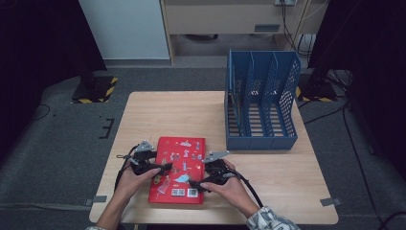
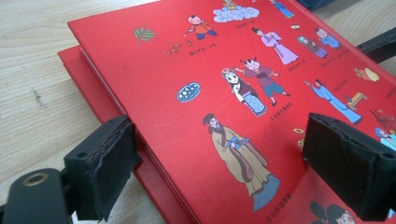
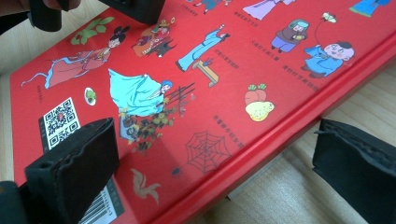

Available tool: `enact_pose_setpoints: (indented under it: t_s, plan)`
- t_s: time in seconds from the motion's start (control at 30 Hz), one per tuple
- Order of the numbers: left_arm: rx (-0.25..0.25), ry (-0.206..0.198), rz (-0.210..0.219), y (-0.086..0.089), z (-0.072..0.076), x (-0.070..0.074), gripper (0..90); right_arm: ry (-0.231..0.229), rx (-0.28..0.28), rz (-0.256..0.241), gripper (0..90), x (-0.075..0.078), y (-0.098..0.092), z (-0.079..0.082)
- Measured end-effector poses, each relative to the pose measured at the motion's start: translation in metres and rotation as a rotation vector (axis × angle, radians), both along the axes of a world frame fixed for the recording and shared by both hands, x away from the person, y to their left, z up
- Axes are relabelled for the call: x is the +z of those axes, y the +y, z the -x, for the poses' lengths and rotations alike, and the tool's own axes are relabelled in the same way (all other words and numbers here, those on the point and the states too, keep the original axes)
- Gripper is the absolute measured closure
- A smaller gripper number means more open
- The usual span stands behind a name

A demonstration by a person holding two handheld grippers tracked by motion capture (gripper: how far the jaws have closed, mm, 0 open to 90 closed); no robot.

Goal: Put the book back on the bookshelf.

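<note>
Wooden table (image 1: 158, 115), red book (image 1: 178, 168), blue file rack (image 1: 261, 100), grey carpet (image 1: 57, 139)

The red picture book (image 1: 178, 168) never shows whole in the close views. In the left claw (image 2: 219, 168) view its far and right edges run out of the picture, and the figure at the bottom right is cut off at the head. In the right claw (image 3: 215, 172) view the barcode is chopped by the bottom edge and the top row of figures loses its heads. The small captions under the drawings are too tiny to read. From the high view the hands and claws cover the near corners of the cover. The blue file rack (image 1: 261, 100) hides a strip of the worktop (image 1: 167, 115) behind it.
</note>
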State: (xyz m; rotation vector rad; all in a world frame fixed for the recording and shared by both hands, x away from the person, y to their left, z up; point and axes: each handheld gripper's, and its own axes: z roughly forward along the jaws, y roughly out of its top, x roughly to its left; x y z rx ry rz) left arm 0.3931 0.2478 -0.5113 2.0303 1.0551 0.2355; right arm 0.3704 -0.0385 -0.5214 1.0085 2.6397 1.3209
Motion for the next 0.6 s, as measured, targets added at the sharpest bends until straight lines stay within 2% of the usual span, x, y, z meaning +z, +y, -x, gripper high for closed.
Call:
enact_pose_setpoints:
  t_s: [0.2, 0.3, 0.43, 0.53, 0.6]
  plan:
    - [-0.008, 0.001, 0.002, -0.003, -0.004, 0.000, 9.8, 0.022, -0.009, -0.016, 0.3, -0.002, -0.002, -0.004]
    - [-0.025, 0.003, -0.010, -0.008, -0.009, 0.001, 9.8, 0.066, -0.007, -0.045, 0.2, -0.006, -0.001, -0.010]
    - [-0.027, 0.014, -0.016, -0.012, -0.012, 0.002, 9.9, 0.103, -0.009, -0.039, 0.1, -0.005, -0.001, -0.016]
    - [-0.027, 0.020, -0.010, -0.011, -0.012, 0.003, 10.1, 0.101, -0.012, -0.030, 0.5, -0.003, 0.000, -0.017]
    - [-0.025, 0.024, -0.010, -0.010, -0.012, 0.004, 10.1, 0.081, -0.023, -0.018, 0.4, -0.001, 0.002, -0.016]
